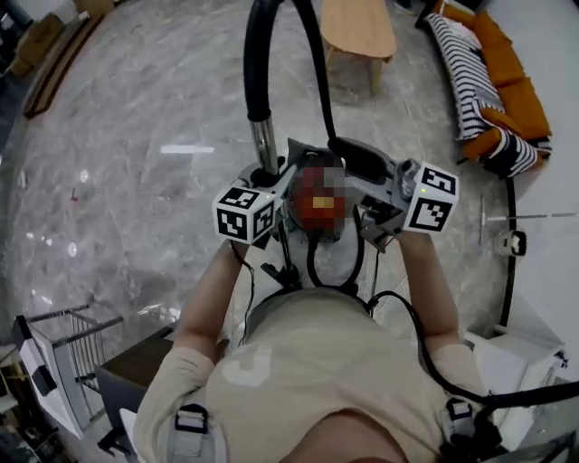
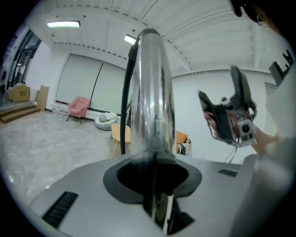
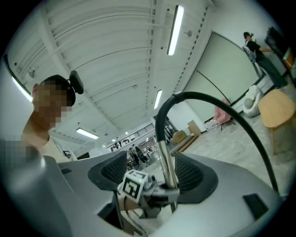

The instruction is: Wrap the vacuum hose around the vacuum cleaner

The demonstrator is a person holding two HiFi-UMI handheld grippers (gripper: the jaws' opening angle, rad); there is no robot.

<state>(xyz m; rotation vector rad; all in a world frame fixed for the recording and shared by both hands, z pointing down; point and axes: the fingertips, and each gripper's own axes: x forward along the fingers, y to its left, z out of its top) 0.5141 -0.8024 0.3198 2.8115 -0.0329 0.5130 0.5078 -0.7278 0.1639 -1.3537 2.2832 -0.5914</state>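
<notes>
Open marble floor (image 1: 136, 163) spreads to the left and ahead. A wooden table (image 1: 357, 27) and a sofa (image 1: 507, 81) edge the far right, and a wire rack (image 1: 68, 353) stands at the near left. The left hand-held gripper (image 2: 152, 185) clamps the vacuum hose's metal tube (image 2: 150, 92), held up before the person. Only the head view shows the black hose (image 1: 256, 54) arcing away above the floor. The right hand-held gripper (image 3: 155, 178) stands near, its jaws wide apart and gripping nothing.

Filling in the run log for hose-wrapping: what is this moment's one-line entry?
left gripper: shut on metal tube | right gripper: open | black hose: arcs up from tube
</notes>
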